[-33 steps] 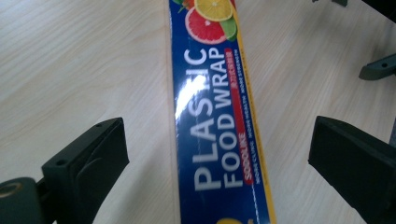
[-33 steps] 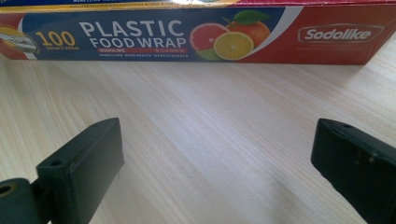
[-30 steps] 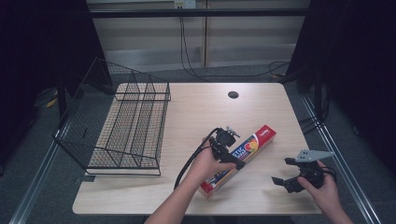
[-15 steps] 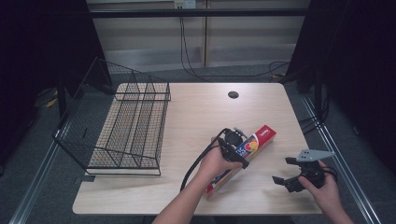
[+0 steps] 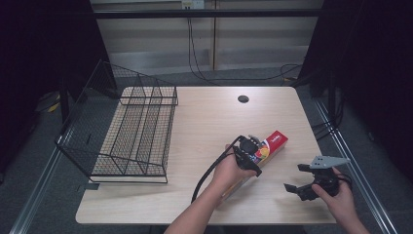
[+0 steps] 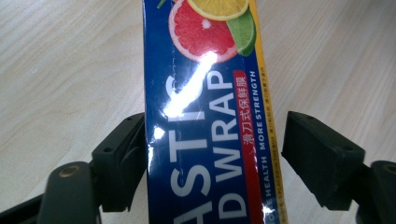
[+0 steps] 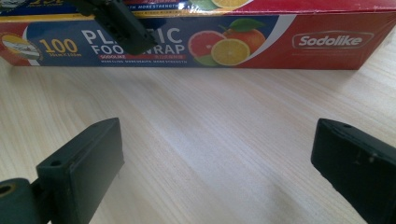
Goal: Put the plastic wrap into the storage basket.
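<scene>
Your left hand (image 5: 229, 168) hides the near end of the wrap box (image 5: 272, 143). It lies on the counter (image 5: 204, 126), long axis pointing toward 2 o'clock. Your left tool (image 6: 210, 154) has just been closing around it, a gap remaining at one jaw; your right tool (image 7: 215, 168) gapes wide, holding nothing.

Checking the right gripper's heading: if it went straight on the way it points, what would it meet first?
Probably the wrap box. The right gripper, jaws open, looks across bare table at the box's long side, with nothing between. The left gripper straddles that box farther along.
</scene>
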